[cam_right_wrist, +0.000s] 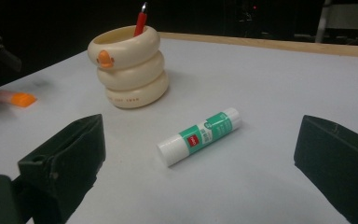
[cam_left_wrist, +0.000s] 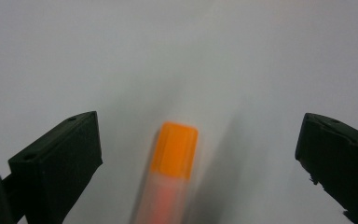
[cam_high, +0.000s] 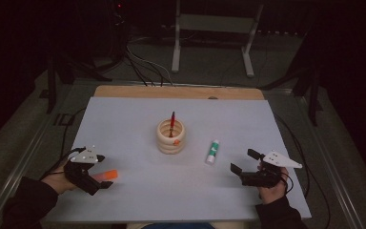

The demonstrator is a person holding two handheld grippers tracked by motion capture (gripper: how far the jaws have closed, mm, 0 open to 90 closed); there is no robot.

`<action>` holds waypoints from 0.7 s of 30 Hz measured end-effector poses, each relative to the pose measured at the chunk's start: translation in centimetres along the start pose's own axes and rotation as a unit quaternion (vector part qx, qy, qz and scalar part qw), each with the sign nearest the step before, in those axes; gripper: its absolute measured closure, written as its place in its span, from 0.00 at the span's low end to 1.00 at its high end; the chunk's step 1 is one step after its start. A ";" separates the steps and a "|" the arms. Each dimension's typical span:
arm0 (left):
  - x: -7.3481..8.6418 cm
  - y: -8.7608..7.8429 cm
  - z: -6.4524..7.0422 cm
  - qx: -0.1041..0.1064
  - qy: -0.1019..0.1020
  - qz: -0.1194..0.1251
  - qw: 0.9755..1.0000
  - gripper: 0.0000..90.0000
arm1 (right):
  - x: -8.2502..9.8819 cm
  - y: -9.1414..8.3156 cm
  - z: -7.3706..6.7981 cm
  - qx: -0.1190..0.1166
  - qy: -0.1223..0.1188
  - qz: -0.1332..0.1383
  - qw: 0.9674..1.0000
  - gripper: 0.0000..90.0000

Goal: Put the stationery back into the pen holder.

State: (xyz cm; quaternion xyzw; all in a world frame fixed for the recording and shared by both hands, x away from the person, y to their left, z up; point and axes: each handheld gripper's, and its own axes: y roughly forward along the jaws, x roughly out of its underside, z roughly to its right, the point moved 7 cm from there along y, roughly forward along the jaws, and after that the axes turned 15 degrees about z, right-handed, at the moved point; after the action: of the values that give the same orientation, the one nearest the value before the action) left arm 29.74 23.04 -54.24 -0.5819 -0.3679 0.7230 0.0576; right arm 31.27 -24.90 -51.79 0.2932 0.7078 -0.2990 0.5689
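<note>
orange marker (cam_left_wrist: 173, 161) between spread left tongs (cam_left_wrist: 198, 154) | right tongs (cam_right_wrist: 198, 154) spread | glue stick (cam_right_wrist: 199, 135) label unreadable

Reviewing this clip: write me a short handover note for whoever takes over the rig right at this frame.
Left gripper: jaws open, either side of the orange marker, which lies on the white table; no grip yet.
Right gripper: jaws open, holding nothing, aimed at the glue stick, well short of it.
Holder: the cream ringed pen holder stands mid-table, with a red pen upright in it.
Done: judging by how things lie, only the red pen is in the holder.
Left: probably close on the marker and put it in the holder, then the glue stick, which lies flat to the holder's right.
</note>
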 end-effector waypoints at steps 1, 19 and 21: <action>0.1 0.1 0.0 0.001 0.000 -0.010 1.000 0.01 | 0.0 0.0 0.0 -0.001 0.002 0.000 1.000 0.02; 1.8 0.3 0.1 0.006 0.051 -0.143 0.988 0.16 | 0.0 0.0 0.0 -0.002 0.002 -0.001 1.000 0.02; 1.8 0.3 0.0 0.007 0.060 -0.158 0.986 0.18 | 0.0 0.0 0.0 -0.002 0.002 0.000 1.000 0.02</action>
State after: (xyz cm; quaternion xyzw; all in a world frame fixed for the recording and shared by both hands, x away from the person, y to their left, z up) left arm 29.29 23.76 -55.89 -0.5586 -0.4459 0.6711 0.1969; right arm 31.24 -24.88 -51.82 0.2925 0.7093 -0.2973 0.5682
